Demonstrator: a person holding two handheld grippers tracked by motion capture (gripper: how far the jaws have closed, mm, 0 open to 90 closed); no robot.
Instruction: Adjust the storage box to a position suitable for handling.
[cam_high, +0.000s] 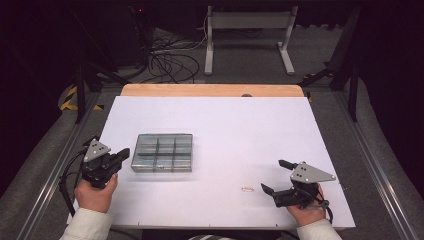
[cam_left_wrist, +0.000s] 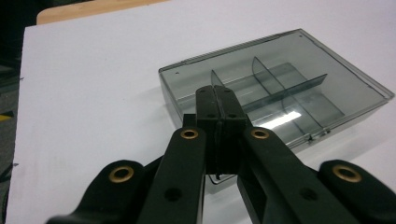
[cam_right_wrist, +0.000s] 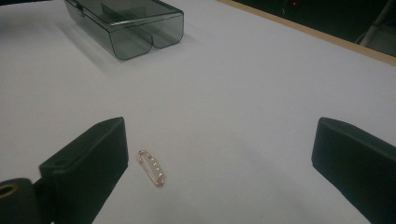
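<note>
We see no brand, label or readable writing anywhere on the bench (cam_high: 225, 120). Nearest us, the right gripper (cam_high: 278, 176) rests near the front edge with its fingers (cam_right_wrist: 84, 163) spread wide, holding nothing. Between them, close to one finger in the right gripper view, lies a small gold clasp-like pin (cam_right_wrist: 151, 168); its fine detail is too small for us to make out, and in the high view it is a faint speck just left of that gripper. On the left, the left gripper (cam_high: 121, 154) has its fingers (cam_left_wrist: 219, 109) pressed together on nothing, their tips just at the near edge of the smoky plastic compartment box (cam_left_wrist: 280, 88). Its lid looks shut; we cannot tell whether the compartments hold anything. The box's near corner is hidden behind those fingers.
</note>
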